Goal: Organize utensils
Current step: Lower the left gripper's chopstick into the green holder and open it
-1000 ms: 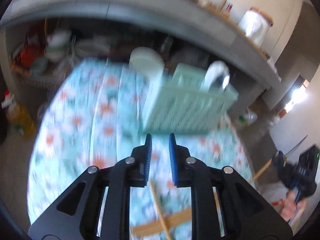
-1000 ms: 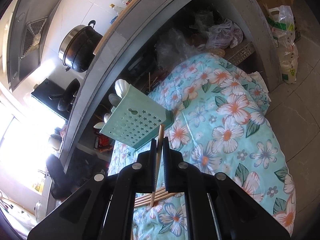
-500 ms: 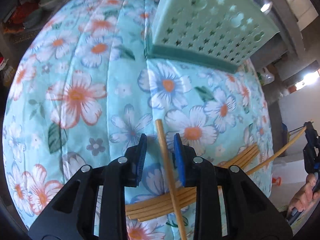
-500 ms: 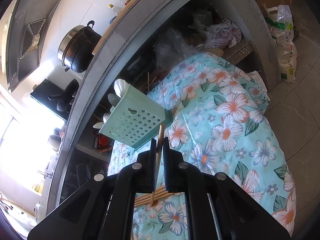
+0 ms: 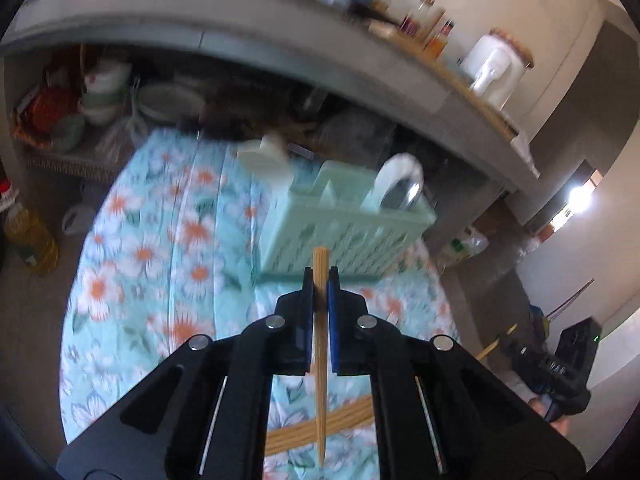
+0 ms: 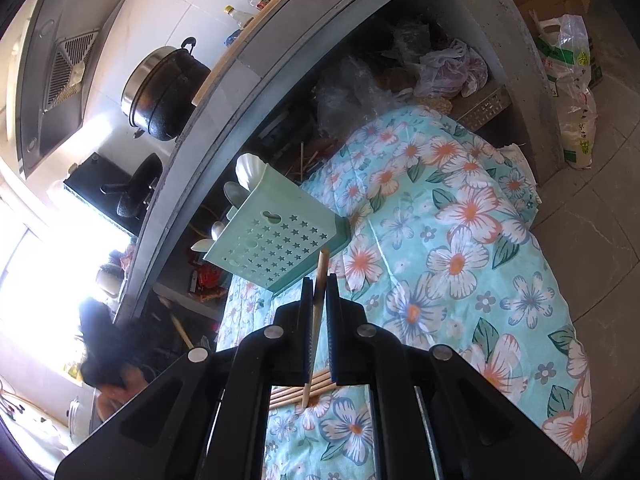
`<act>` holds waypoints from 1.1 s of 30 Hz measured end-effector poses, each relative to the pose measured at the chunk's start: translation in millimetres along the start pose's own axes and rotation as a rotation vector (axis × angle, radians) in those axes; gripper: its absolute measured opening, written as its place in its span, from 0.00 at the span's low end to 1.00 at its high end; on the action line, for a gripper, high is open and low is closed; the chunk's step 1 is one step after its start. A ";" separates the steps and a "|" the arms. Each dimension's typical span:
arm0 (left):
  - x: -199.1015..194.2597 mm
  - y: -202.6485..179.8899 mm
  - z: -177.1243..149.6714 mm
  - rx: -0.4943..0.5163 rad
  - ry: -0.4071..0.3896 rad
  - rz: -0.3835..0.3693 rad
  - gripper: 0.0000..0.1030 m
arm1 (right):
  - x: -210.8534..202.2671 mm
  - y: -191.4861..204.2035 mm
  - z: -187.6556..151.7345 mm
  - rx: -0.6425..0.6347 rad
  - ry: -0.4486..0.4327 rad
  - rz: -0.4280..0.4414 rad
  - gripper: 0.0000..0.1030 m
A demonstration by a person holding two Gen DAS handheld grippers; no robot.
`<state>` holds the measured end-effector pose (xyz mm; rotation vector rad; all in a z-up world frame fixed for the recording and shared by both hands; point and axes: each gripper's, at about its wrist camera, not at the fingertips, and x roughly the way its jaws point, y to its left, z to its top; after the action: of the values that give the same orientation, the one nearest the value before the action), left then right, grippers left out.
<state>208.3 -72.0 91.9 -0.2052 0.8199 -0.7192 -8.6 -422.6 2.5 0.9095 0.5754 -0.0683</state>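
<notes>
My left gripper [image 5: 320, 276] is shut on a wooden chopstick [image 5: 320, 344], lifted above the flowered cloth [image 5: 160, 260]. Its tip points toward the mint-green utensil holder [image 5: 340, 224], which holds white spoons [image 5: 400, 184]. A bundle of chopsticks [image 5: 320, 428] lies on the cloth below the jaws. My right gripper [image 6: 319, 284] is shut on another chopstick [image 6: 316, 320], held just in front of the same star-punched holder [image 6: 276, 236]. More loose chopsticks [image 6: 300, 390] lie under the right gripper. The other gripper, held in a hand, shows at the far right edge [image 5: 560, 364] of the left wrist view.
A grey counter [image 5: 280, 40] overhangs the cloth-covered table, with bowls and bags [image 5: 100, 92] stored beneath. A black pot [image 6: 164, 88] and bottles stand on top. An oil bottle [image 5: 32, 240] stands on the floor at left; a sack [image 6: 572, 92] stands at right.
The left gripper dropped to the cloth, closed on a chopstick from the pile, and has risen with it toward the holder. The right gripper stayed still, holding its chopstick.
</notes>
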 end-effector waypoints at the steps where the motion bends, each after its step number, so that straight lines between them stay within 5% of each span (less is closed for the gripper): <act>1: -12.6 -8.4 17.0 0.019 -0.084 -0.008 0.05 | 0.2 0.7 0.3 -0.001 0.000 0.000 0.06; 5: -35.6 -38.7 73.5 0.073 -0.360 -0.008 0.05 | 0.6 1.8 0.9 0.001 -0.001 -0.001 0.06; 12: -4.9 -62.9 122.8 0.104 -0.535 0.026 0.05 | 3.4 1.7 2.9 0.011 0.001 -0.008 0.06; 23: 70.1 -43.2 87.8 0.107 -0.417 0.109 0.06 | 5.9 3.6 5.2 0.002 0.006 -0.014 0.06; 27: 60.6 -32.9 72.3 0.092 -0.404 0.113 0.26 | 2.7 10.3 4.9 -0.021 -0.007 -0.018 0.06; 33: 19.4 -26.0 57.0 0.103 -0.452 0.133 0.34 | -10.5 32.9 6.7 -0.084 -0.058 -0.025 0.06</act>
<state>245.7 -109.9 130.1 -0.2079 0.3604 -0.5583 -4.9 -409.1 34.9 0.8170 0.5320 -0.0917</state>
